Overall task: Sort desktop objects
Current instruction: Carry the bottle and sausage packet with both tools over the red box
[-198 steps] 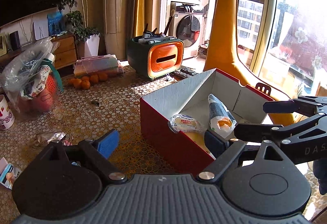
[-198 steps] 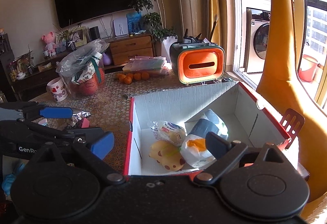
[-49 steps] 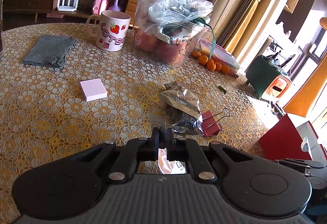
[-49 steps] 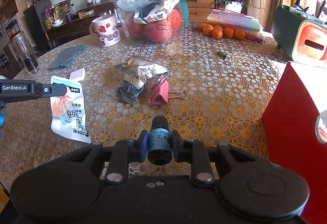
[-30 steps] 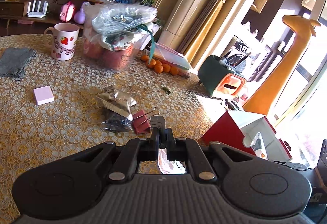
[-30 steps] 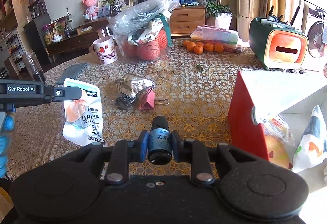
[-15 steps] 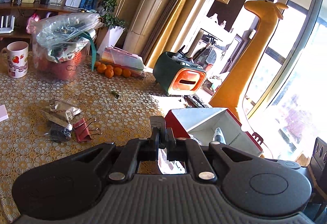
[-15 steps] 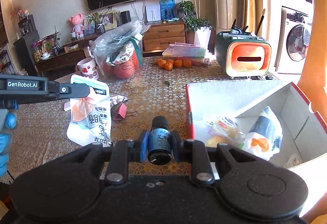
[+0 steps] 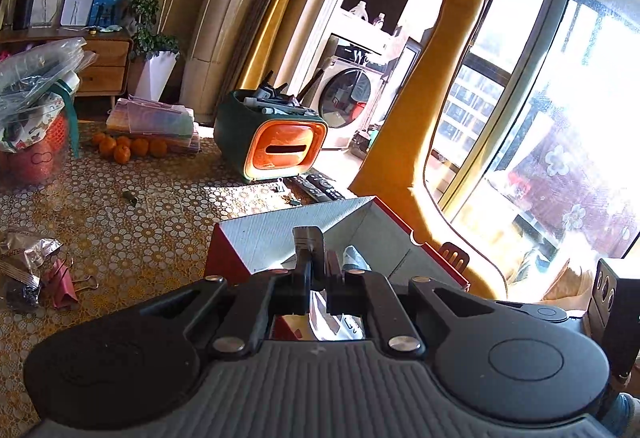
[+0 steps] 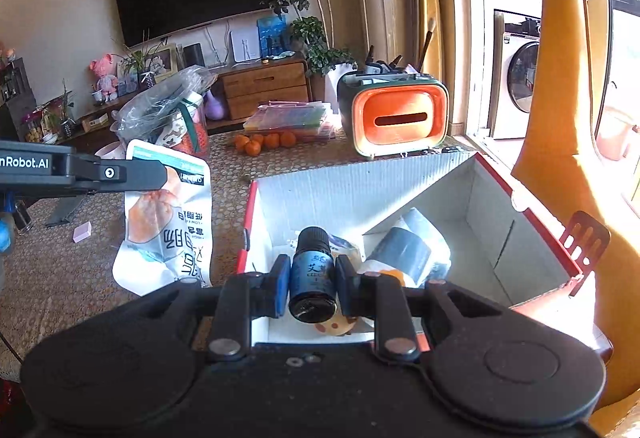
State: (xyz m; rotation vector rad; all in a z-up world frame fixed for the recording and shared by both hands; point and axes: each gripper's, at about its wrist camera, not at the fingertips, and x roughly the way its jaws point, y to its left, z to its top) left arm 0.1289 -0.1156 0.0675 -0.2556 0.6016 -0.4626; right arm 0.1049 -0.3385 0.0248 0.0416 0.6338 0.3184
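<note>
My left gripper [image 9: 316, 266] is shut on a white snack packet [image 9: 332, 318]; in the right wrist view the packet [image 10: 164, 222] hangs from the left gripper [image 10: 158, 174] just left of the red box [image 10: 532, 222]. My right gripper [image 10: 312, 278] is shut on a small dark blue bottle [image 10: 312, 274] and holds it over the near edge of the box. The box [image 9: 248, 262] holds several wrapped snacks [image 10: 412, 246]. The left gripper points at the box's near left corner.
A silver snack bag [image 9: 24, 250] and a pink binder clip [image 9: 64, 282] lie on the table at left. An orange-and-green tissue holder [image 10: 400, 122], oranges [image 10: 260, 142], a bagged fruit basket [image 10: 168, 110] and a pink eraser [image 10: 82, 232] stand beyond. A yellow giraffe [image 9: 432, 110] stands right.
Both grippers have swung right toward the red box with their loads. The bottle now hangs over the box's near edge and the packet hangs beside its left wall.
</note>
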